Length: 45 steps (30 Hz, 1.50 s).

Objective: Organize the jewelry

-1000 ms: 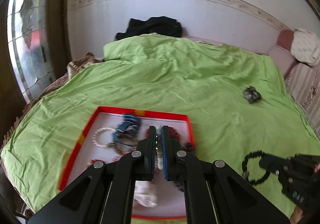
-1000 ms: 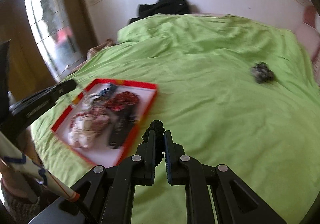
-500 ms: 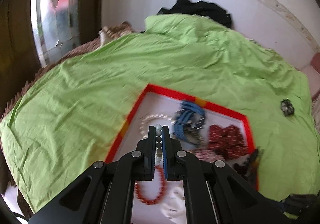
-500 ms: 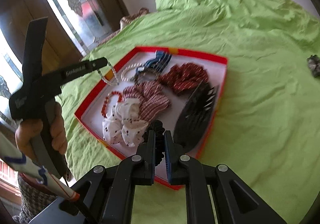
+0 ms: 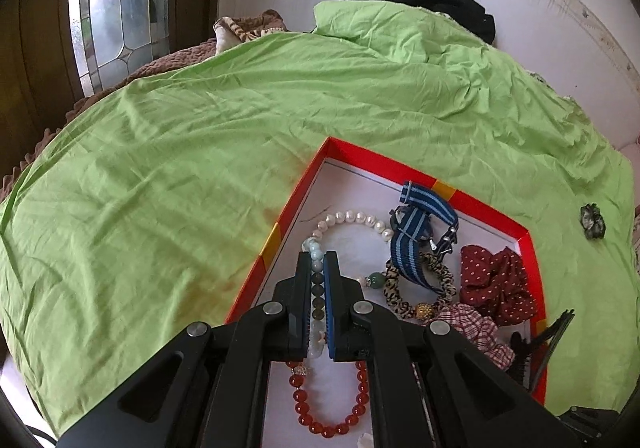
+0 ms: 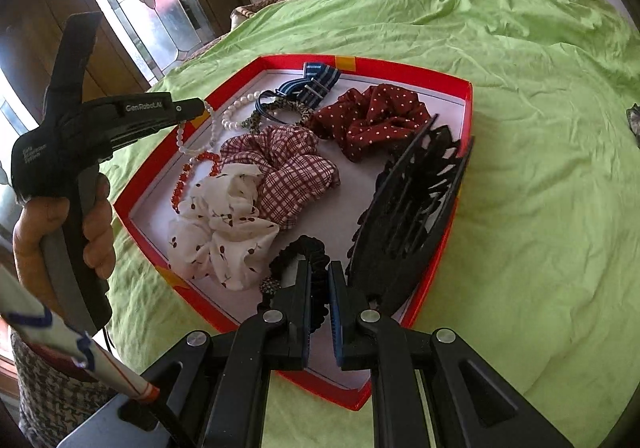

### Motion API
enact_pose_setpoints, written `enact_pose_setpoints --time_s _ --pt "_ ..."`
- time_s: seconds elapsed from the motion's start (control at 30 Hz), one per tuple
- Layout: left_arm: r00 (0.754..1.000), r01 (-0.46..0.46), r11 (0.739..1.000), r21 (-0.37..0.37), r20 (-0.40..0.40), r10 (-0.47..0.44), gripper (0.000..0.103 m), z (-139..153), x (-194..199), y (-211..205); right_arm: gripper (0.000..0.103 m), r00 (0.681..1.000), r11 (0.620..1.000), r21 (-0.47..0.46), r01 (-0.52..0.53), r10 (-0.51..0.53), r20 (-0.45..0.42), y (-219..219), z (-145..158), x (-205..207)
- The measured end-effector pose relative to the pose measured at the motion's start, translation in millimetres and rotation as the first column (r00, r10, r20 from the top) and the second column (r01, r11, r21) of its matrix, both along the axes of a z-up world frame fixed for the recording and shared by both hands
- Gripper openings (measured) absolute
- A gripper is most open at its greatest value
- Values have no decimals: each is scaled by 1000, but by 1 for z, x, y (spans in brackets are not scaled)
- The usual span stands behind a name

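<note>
Carrying two pieces over the red-rimmed tray [image 6: 466, 96] on the green bedspread [image 5: 168, 152], I judge this the drop-off step. My left gripper [image 5: 318, 268] is clamped on a pale-and-grey bead bracelet [image 5: 316, 248], hanging above the tray's corner beside the pearl bracelet [image 5: 352, 218]. My right gripper [image 6: 319, 280] pinches a black scrunchie [image 6: 298, 254], low by the black hair claw [image 6: 412, 200] and cherry-print scrunchie [image 6: 224, 224]. Next, I'd find a bare patch of tray floor for each, then release.
</note>
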<state>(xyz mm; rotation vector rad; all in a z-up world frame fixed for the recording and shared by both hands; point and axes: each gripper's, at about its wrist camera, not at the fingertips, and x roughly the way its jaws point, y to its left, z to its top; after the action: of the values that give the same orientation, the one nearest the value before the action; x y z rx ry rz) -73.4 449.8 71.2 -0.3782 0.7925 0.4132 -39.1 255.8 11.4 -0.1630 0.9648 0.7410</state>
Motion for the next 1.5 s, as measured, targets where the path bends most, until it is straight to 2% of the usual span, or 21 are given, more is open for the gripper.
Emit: enact_pose_setpoints --time_s 0.17,0.2,0.23,0.27,0.3,0.33,0.5,0.57,0.67,0.83,1.0,1.03,1.23,1.37,1.5 --pt "1000 -2 999 43 -12 3 7 0 0 -6 12 999 1000 -16 -11 12 43 3 2 -7" --pt "1000 3 999 43 -9 -2 14 0 0 -7 16 999 1000 -18 -11 12 49 3 2 -9" --pt "1000 7 999 44 -4 -7 18 2 -2 -8 26 998 1000 -17 -11 12 57 3 4 -10" --pt "1000 9 999 48 2 -9 30 3 -3 -9 31 998 1000 -12 -11 12 68 2 6 -13" --pt "1000 9 998 58 12 -10 40 6 -5 -12 41 997 1000 -9 -10 11 78 2 8 -15" --pt "1000 9 997 72 24 -11 43 9 -8 -14 46 995 1000 -7 -6 6 96 1 11 -18" --pt "997 26 990 136 73 -37 65 24 -19 -31 49 986 1000 -13 11 -9 169 -1 23 -34" --pt "996 13 982 189 87 -30 71 30 -24 -39 52 983 1000 -9 25 -23 181 -3 26 -40" --pt "994 -16 967 256 108 -12 75 38 -33 -48 55 982 999 3 49 -49 184 -9 30 -48" --pt "987 -67 949 308 162 17 83 56 -54 -60 61 974 995 8 95 -95 204 -19 35 -65" --pt "976 -132 885 446 217 36 99 76 -79 -84 67 968 985 35 167 -170 185 -35 35 -81" --pt "975 -134 876 463 221 32 99 79 -85 -89 67 968 984 41 171 -175 180 -37 34 -84" --pt "976 -83 883 461 218 -21 99 83 -121 -109 71 962 982 20 189 -189 198 -37 31 -106" --pt "967 -122 878 463 254 0 100 88 -158 -111 75 955 979 8 205 -202 219 -38 30 -115" --pt "965 -147 892 427 261 34 103 93 -185 -103 78 954 973 11 229 -227 196 -39 27 -117"
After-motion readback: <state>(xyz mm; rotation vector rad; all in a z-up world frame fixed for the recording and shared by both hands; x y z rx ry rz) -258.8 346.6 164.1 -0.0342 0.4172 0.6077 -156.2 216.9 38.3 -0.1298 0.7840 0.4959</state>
